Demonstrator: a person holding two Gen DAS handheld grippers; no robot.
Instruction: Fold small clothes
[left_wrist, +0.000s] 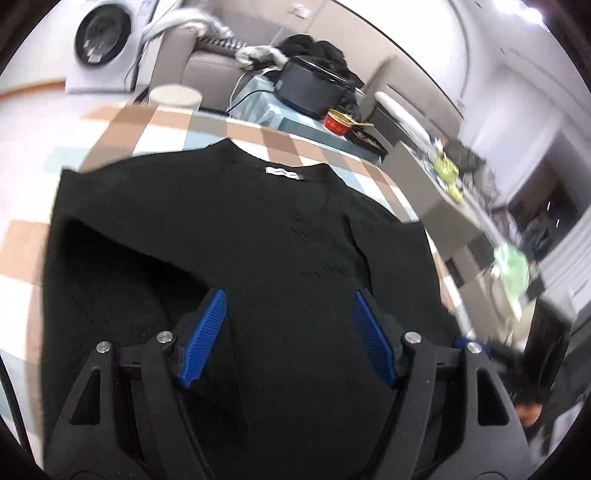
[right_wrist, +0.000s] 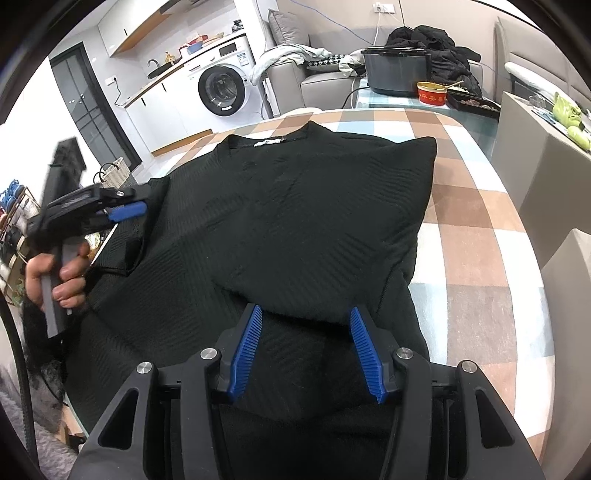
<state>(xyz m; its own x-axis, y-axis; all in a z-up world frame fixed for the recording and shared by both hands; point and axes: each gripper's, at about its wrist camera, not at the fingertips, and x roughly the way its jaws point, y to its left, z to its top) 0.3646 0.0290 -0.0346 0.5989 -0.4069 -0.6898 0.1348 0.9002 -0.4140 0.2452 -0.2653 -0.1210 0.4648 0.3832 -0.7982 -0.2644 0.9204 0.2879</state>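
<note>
A black knit sweater (right_wrist: 295, 206) lies flat on a checked tablecloth (right_wrist: 476, 206), its collar with a white label (right_wrist: 266, 142) at the far end. Its right sleeve is folded across the body. My right gripper (right_wrist: 304, 314) is open and empty above the sweater's near hem. My left gripper (left_wrist: 288, 299) is open and empty above the sweater (left_wrist: 236, 229). It also shows at the left of the right wrist view (right_wrist: 140, 210), held over the sweater's left edge.
Past the table's far edge stand a dark pot (right_wrist: 397, 72), a red bowl (right_wrist: 432, 92) and a dark tray (right_wrist: 472, 103). A washing machine (right_wrist: 221, 86) and a sofa with clothes (right_wrist: 325, 70) are behind. A grey cabinet (right_wrist: 546, 155) stands at the right.
</note>
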